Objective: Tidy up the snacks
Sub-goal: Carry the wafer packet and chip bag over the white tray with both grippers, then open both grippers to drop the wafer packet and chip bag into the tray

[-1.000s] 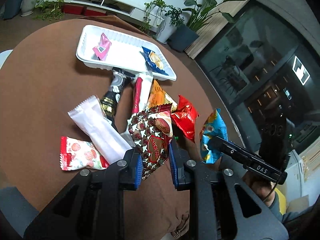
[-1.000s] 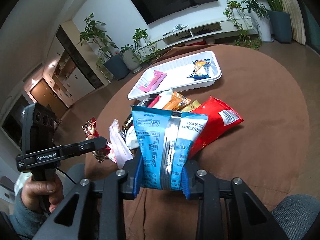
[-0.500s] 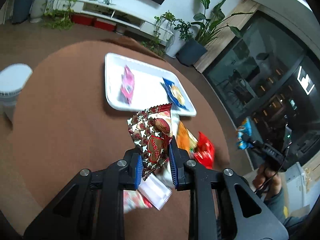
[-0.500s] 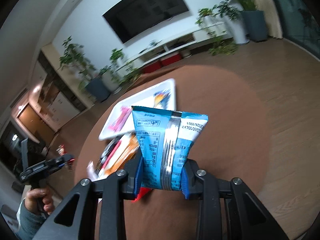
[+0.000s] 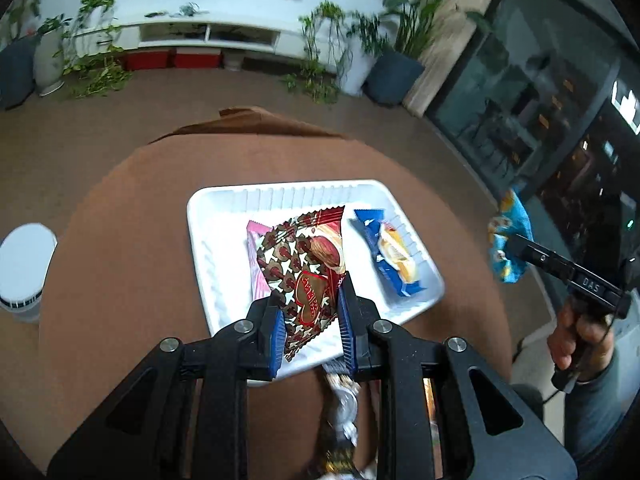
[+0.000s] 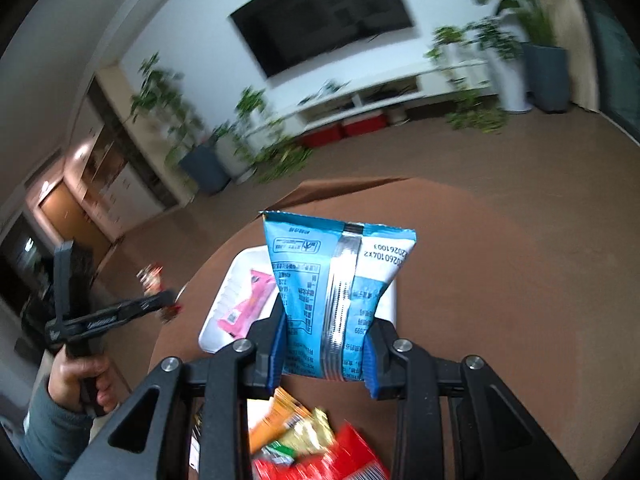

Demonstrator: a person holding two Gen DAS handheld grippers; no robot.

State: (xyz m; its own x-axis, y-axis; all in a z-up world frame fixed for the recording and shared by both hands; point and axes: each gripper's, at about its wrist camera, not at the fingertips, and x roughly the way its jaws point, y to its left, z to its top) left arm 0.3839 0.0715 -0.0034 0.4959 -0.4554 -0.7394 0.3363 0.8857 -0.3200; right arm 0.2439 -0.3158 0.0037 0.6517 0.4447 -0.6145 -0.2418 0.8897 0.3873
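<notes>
Brown cloth covers the round bench, set in a living room with potted plants, a low white media unit and a wall television behind. On the bench sits a white tray already holding a pink snack packet and a blue wrapped cake.

Both hands are mid-carry. The left gripper is clamped on a brown star-patterned chocolate packet, held above the near half of the tray, just right of the pink packet. The right gripper is clamped on a light blue snack bag, its back seam facing the camera, lifted above the bench with the tray beyond and to its left.

The step in hand looks like delivery into the tray. Next, each gripper probably needs lowering over a bare patch of tray before letting go, the chocolate packet between the two snacks already there, the blue bag perhaps toward the far side.

Only the left view shows the blue wrapped cake and the whole tray outline; it also catches the right gripper out at the right edge. Only the right view shows the loose pile still waiting at the near edge: an orange packet, a yellow-green packet and a red packet, all blurred.
</notes>
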